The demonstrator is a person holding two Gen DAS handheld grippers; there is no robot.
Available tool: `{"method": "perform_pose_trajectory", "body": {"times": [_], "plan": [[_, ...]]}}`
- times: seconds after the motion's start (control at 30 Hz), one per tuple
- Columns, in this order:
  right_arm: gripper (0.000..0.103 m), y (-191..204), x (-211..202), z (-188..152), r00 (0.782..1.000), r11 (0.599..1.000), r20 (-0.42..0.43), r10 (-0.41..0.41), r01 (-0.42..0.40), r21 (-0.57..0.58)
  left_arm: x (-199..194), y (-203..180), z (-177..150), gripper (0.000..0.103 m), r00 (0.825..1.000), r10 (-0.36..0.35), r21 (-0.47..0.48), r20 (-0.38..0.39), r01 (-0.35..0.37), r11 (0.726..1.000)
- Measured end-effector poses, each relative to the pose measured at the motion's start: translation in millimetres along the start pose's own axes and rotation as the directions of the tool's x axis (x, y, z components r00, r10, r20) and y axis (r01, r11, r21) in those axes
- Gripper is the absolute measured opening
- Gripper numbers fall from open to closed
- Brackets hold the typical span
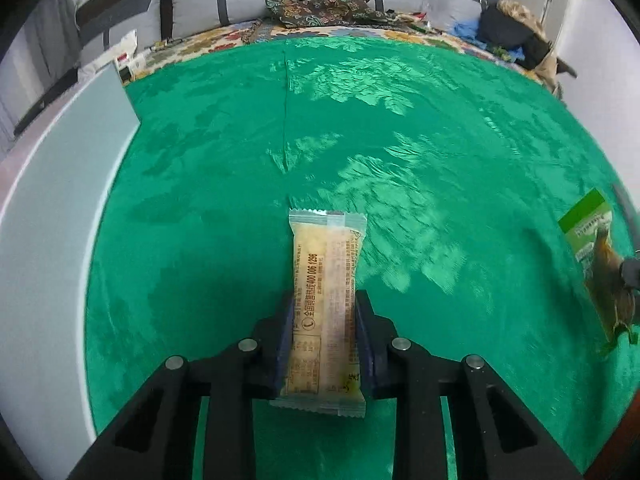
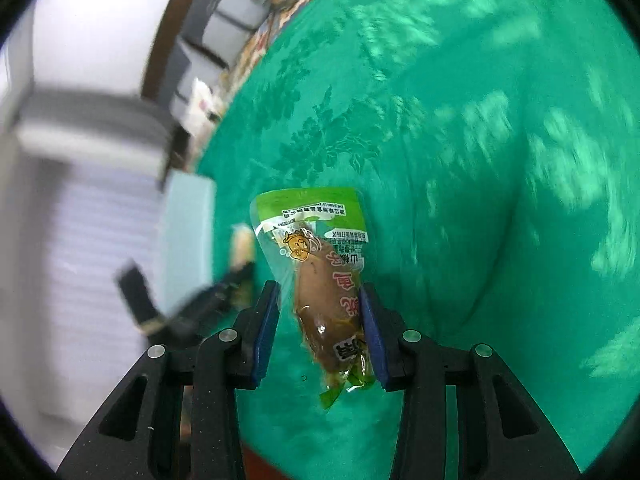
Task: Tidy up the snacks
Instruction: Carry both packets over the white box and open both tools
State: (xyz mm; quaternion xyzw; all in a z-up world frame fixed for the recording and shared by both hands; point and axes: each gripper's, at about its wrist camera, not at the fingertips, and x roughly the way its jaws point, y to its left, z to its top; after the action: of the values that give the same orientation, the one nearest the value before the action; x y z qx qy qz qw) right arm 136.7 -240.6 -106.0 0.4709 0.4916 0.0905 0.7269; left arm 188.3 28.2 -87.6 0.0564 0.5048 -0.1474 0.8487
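My left gripper (image 1: 323,300) is shut on a pale yellow snack bar (image 1: 326,280) in a clear wrapper with brown print, held lengthwise above the green cloth (image 1: 400,140). My right gripper (image 2: 320,292) holds a green-topped clear packet with a brown snack inside (image 2: 320,272); the right pad touches it and a small gap shows at the left pad. That packet also shows at the right edge of the left wrist view (image 1: 600,268). The left gripper with its bar appears blurred in the right wrist view (image 2: 236,276).
A pale blue-grey box (image 1: 60,208) stands along the left side of the cloth; it also shows in the right wrist view (image 2: 188,232). A sofa with a patterned cloth (image 1: 316,4), plastic bags and dark clothing (image 1: 516,32) lies beyond the far edge.
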Motion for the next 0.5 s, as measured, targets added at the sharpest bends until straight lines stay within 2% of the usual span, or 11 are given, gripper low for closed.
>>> {"method": "perform_pose_trajectory", "body": {"times": [0.07,0.13,0.23,0.3,0.4,0.5], "plan": [[0.042,-9.5,-8.0,-5.1,0.997,0.994,0.013,0.079,-0.08,0.068,-11.5,5.7,-9.5,0.027,0.998,-0.059,-0.057,0.016,0.06,0.997],[0.042,-12.5,-10.7,-9.2,0.995,0.992,0.019,0.096,-0.097,0.087,-23.9,10.1,-18.8,0.027,0.994,-0.104,-0.11,0.034,0.107,0.988],[0.042,-10.4,-8.8,-16.4,1.0,0.999,0.014,-0.008,0.008,0.05,-52.3,17.6,-33.1,0.027,0.984,-0.161,-0.191,0.075,0.173,0.966],[0.042,-0.5,-2.7,-22.8,0.999,0.999,0.0,-0.037,0.037,0.029,-82.8,29.0,-40.0,0.028,0.975,-0.185,-0.239,0.123,0.21,0.948],[0.042,43.4,9.4,-29.4,0.998,0.995,-0.029,-0.052,0.049,-0.09,-127.8,58.5,-42.5,0.028,0.963,-0.179,-0.285,0.199,0.232,0.93],[0.042,115.0,39.0,-36.9,0.996,0.972,-0.085,-0.018,-0.002,-0.235,-178.9,108.1,-45.9,0.028,0.96,-0.094,-0.337,0.265,0.184,0.923]]}}
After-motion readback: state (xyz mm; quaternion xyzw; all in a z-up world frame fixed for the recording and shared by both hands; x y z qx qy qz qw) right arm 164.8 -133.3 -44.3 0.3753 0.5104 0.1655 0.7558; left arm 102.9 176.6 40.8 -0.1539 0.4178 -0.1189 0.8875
